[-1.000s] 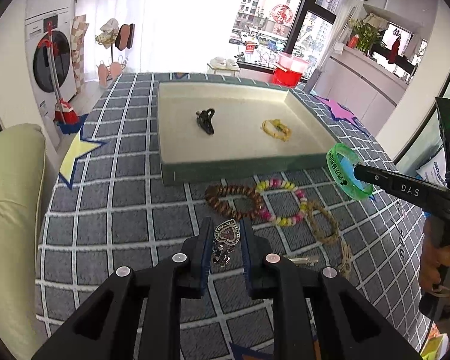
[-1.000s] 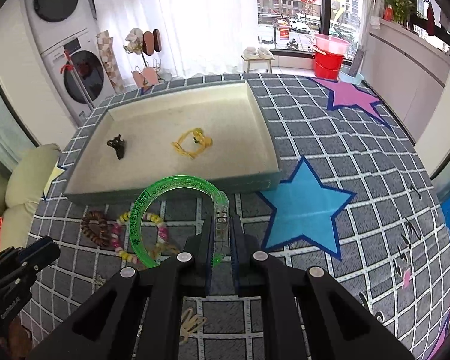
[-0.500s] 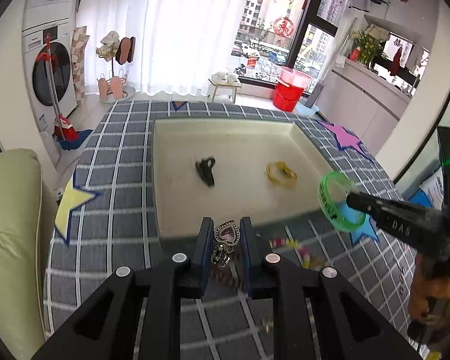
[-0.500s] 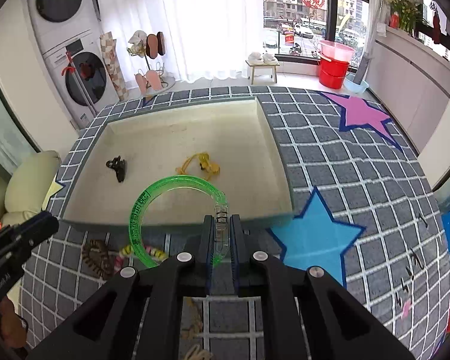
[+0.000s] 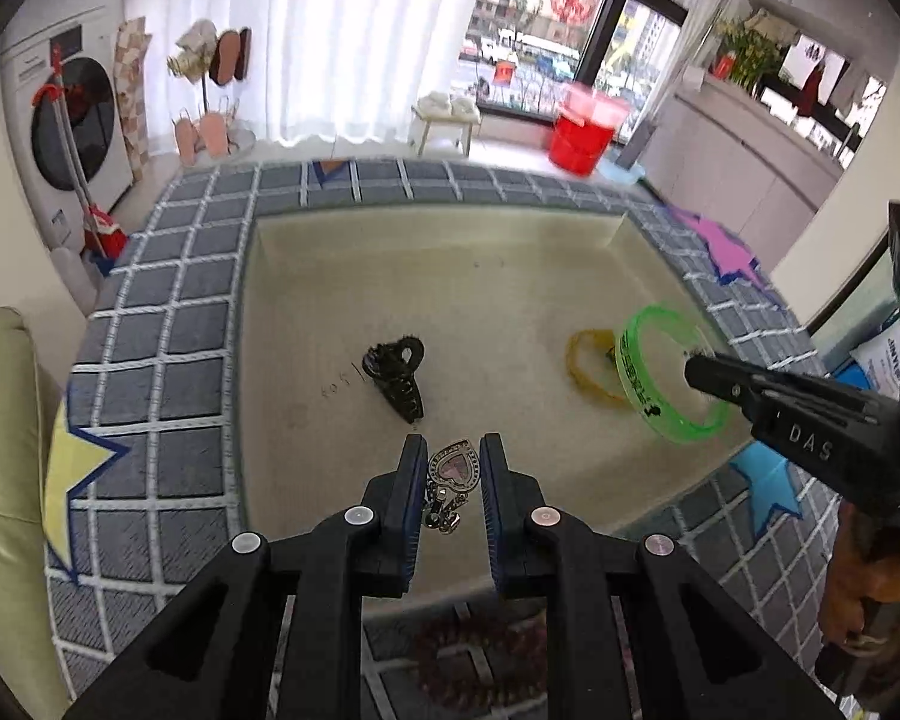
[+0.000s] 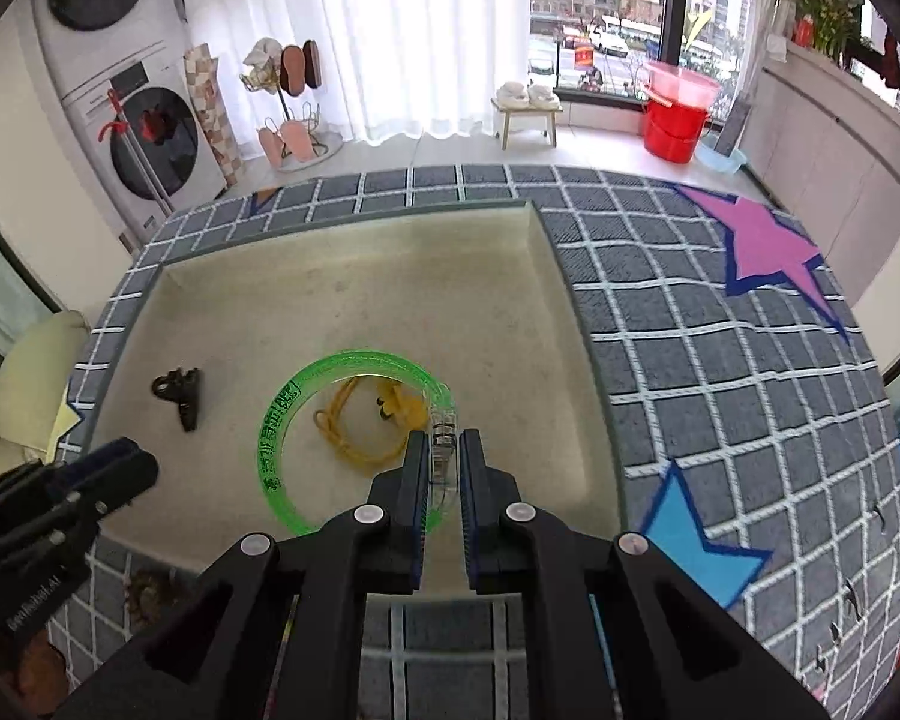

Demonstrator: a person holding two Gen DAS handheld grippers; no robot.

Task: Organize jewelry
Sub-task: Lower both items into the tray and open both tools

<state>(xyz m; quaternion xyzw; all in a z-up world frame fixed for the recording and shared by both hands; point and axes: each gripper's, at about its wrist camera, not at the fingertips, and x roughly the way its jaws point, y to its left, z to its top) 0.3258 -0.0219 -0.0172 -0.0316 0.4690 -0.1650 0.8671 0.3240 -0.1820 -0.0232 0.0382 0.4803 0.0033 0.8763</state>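
Observation:
My left gripper (image 5: 453, 450) is shut on a silver heart pendant (image 5: 453, 468) and holds it over the near part of the beige tray (image 5: 510, 276). A black hair clip (image 5: 397, 377) lies just beyond it in the tray. My right gripper (image 6: 445, 450) is shut on a green translucent bangle (image 6: 282, 426), hanging above a yellow cord bracelet (image 6: 360, 426) in the tray. From the left wrist view the right gripper (image 5: 699, 369) carries the bangle (image 5: 672, 381) at the tray's right side.
A brown bead bracelet (image 5: 480, 648) lies on the grey checked cloth (image 6: 720, 372) in front of the tray. A cream cushion (image 5: 0, 450) sits at the left. A person's hand (image 5: 870, 594) grips the right tool. Washing machine, red bucket and stool stand beyond the table.
Both grippers have moved forward from above the loose bracelets on the cloth to above the tray, still carrying the pendant and the bangle. The loose bracelets have slipped under the near edge of view.

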